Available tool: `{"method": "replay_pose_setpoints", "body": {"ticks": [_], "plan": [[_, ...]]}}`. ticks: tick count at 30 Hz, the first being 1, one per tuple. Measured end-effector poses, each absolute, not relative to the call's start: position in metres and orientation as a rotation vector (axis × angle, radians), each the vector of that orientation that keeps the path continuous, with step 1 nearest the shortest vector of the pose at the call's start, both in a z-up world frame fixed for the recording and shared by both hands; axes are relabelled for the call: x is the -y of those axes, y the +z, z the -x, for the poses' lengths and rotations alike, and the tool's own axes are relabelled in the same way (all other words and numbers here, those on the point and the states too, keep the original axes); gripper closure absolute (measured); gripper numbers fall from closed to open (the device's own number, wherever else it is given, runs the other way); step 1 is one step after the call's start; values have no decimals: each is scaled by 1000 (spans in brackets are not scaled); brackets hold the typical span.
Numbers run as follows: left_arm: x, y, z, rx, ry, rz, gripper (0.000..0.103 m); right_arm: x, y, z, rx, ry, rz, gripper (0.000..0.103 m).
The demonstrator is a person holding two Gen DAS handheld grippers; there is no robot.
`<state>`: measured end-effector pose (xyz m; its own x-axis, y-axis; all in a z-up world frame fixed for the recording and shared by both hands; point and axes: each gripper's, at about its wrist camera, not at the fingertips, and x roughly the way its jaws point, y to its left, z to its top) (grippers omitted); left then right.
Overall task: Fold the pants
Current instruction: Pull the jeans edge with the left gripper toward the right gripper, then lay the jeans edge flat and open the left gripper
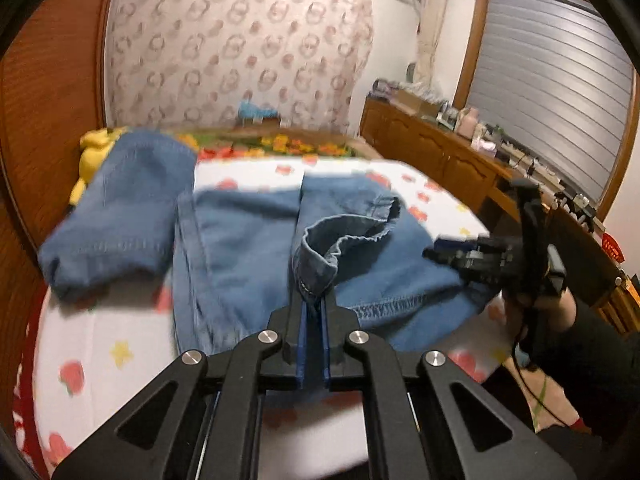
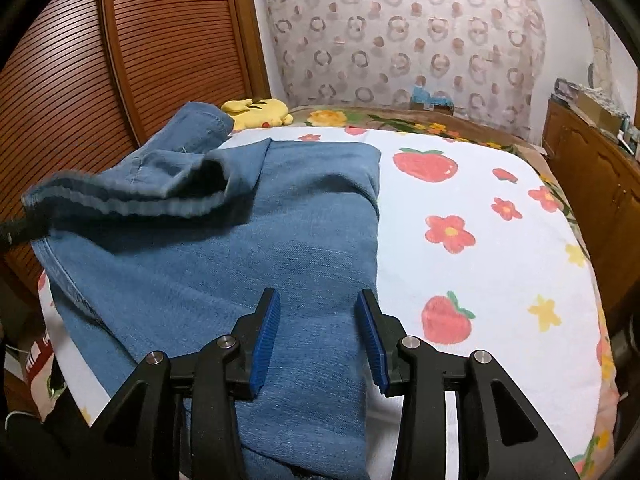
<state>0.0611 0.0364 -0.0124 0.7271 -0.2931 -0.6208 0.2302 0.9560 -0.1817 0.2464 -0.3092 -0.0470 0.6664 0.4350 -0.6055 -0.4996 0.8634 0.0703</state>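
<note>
- The bed (image 2: pixel 480 240), under a white sheet printed with strawberries and flowers, carries everything.
- The pants (image 2: pixel 248 264), blue denim, lie across the bed's left half, partly doubled over, with one hem raised off the layer below.
- A yellow plush (image 2: pixel 260 111) sits by the far edge, touching nothing in play.
- The right gripper (image 2: pixel 318 340) hovers low over the near denim, its fingers (image 2: pixel 266 336) spread and holding nothing.
- The left gripper (image 1: pixel 313 300) has its fingers pressed together on the raised hem (image 1: pixel 340 244).
- The step looks like a fold in progress: the pinched hem being carried over the body.
- Next, I judge, the hem should be laid flat and aligned with the edges below, while the right gripper steadies the lower layer.
</note>
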Motion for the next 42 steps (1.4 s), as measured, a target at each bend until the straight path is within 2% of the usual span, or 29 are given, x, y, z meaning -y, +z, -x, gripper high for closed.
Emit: {"method": "replay_pose_setpoints", "body": {"ticks": [4,8,12,13,21,29,32,35,36,37,42], "plan": [[-31,-25,-57,-744,-283,83,96,308,-49,-247,-654,523,117,61],[-28,-17,-53,-737,-255,63,86,308,-50,-246,-653,521,114,61],[-25,1,-55,-698,-239,34,57,306,-51,-244,-649,518,114,61],[-20,6,-58,-685,-252,28,55,306,-52,-244,-648,517,116,61],[37,23,-104,-681,-391,-40,55,305,-54,-243,-653,524,100,61],[84,-10,-164,-818,-419,-106,55,305,-55,-242,-646,523,88,61],[91,-33,-183,-889,-367,-157,58,306,-55,-242,-644,524,85,61],[89,-44,-188,-909,-327,-182,77,306,-56,-242,-641,522,82,61],[87,-45,-187,-908,-329,-180,88,307,-56,-242,-639,523,81,61],[85,-43,-185,-898,-340,-173,94,307,-56,-242,-637,524,78,61],[51,-8,-170,-797,-286,-151,98,306,-57,-242,-637,523,75,61]]}}
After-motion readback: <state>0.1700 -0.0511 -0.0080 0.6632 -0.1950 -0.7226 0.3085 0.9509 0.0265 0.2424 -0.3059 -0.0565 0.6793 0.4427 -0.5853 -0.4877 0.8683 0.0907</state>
